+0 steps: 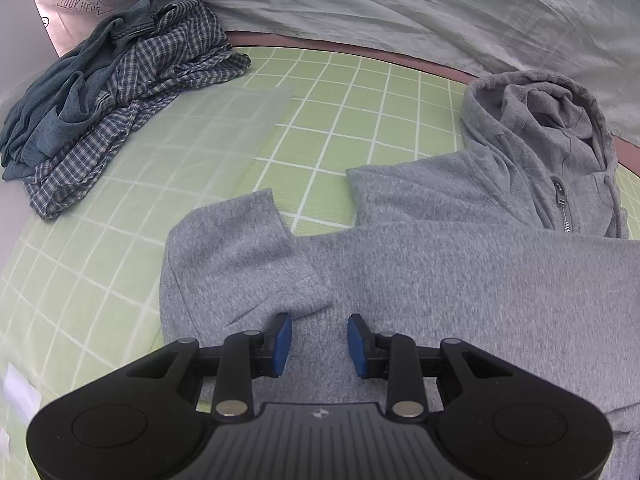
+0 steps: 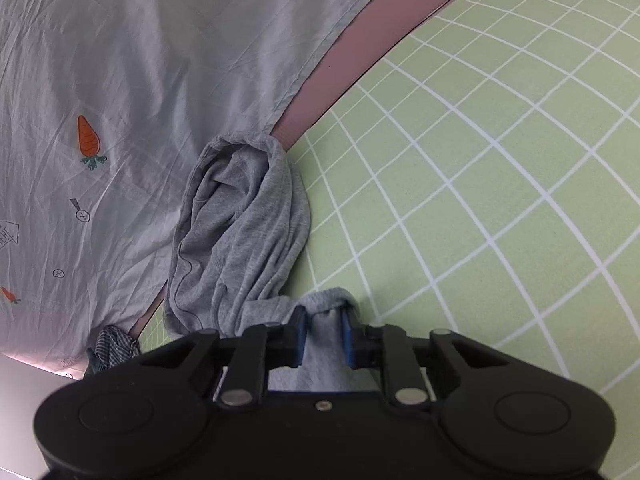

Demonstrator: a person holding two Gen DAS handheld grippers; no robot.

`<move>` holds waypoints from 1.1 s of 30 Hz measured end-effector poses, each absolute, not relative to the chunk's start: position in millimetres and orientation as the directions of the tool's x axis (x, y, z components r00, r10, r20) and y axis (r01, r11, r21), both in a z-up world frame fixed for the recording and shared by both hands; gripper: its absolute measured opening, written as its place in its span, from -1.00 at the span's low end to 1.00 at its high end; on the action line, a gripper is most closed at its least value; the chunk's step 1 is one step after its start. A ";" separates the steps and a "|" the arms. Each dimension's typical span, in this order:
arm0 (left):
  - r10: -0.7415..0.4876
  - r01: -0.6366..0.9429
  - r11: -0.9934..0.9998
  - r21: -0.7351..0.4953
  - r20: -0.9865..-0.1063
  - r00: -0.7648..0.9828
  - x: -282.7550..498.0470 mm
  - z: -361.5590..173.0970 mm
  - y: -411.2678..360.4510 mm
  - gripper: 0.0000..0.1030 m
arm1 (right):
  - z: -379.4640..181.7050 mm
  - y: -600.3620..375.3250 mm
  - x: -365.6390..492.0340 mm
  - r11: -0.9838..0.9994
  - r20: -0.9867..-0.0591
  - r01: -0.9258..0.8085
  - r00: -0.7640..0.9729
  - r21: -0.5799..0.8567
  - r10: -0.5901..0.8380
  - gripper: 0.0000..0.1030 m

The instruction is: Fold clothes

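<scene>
A grey hoodie (image 1: 460, 264) lies spread on the green checked surface (image 1: 328, 120). Its hood (image 1: 552, 120) sits at the far end, close to the pale carrot sheet (image 1: 360, 4). One sleeve (image 1: 236, 248) is already laid back over the body of the hoodie, so the folding looks partly done.

The left tongs (image 1: 316, 340) hang low over the grey cloth, just by the sleeve's cuff. Their blue pads (image 1: 282, 340) are apart and there is nothing pinched between them.

The right tongs (image 2: 323, 336) are clamped on a bunch of the grey cloth (image 2: 326, 320) at the hoodie's other side, with the hood (image 2: 240, 224) just ahead of them. I think this is the other side or sleeve being brought in, but I can't tell which part it is.

Next, I think the right tongs need to carry that bunch over onto the body and lay it flat, with no lumps. The left tongs could hold the folded sleeve down so it stays put.

A heap of other clothes (image 1: 108, 100) waits at the far left, a blue checked shirt and something dark teal.
</scene>
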State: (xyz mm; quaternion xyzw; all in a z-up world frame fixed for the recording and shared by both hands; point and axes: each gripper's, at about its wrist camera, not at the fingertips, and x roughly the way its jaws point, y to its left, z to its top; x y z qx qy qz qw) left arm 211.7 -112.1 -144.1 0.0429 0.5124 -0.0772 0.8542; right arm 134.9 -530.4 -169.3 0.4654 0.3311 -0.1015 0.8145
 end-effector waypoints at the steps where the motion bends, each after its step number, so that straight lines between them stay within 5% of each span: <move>1: -0.087 0.175 0.985 -0.006 -0.882 0.463 211.7 -144.2 -112.2 -0.36 | -169.2 -533.9 137.4 0.543 -0.629 0.474 0.765 0.694 0.136 -0.70; 5: -0.083 0.172 0.985 -0.002 -0.881 0.465 211.3 -144.3 -113.1 -0.35 | -165.9 -551.9 139.8 0.508 -0.603 0.486 0.793 0.712 0.086 -0.93; 10: -0.081 0.167 0.986 -0.002 -0.882 0.465 211.6 -144.2 -113.6 -0.35 | -158.1 -563.0 129.0 0.500 -0.606 0.505 0.794 0.703 0.049 -0.91; 12: -0.084 0.167 0.986 -0.007 -0.882 0.463 212.0 -144.0 -112.8 -0.35 | -156.3 -555.2 119.8 0.534 -0.645 0.532 0.763 0.657 0.034 -0.77; 17: -0.122 0.144 0.988 -0.060 -0.871 0.476 210.1 -136.9 -100.9 -0.35 | -154.4 -522.0 79.3 0.610 -0.739 0.617 0.669 0.498 -0.074 0.30; 23: -0.109 0.201 0.980 -0.001 -0.841 0.530 205.7 -129.0 -95.2 -0.35 | -139.2 -484.7 39.2 0.683 -0.786 0.662 0.582 0.309 -0.209 0.95; 28: -0.127 0.244 0.970 0.005 -0.844 0.521 205.2 -132.3 -91.8 -0.34 | -137.2 -461.6 30.0 0.756 -0.819 0.635 0.511 0.156 -0.261 0.98; 33: -0.135 0.251 0.968 -0.004 -0.852 0.506 207.5 -141.1 -86.3 -0.32 | -136.8 -457.9 25.9 0.756 -0.825 0.637 0.501 0.148 -0.261 0.99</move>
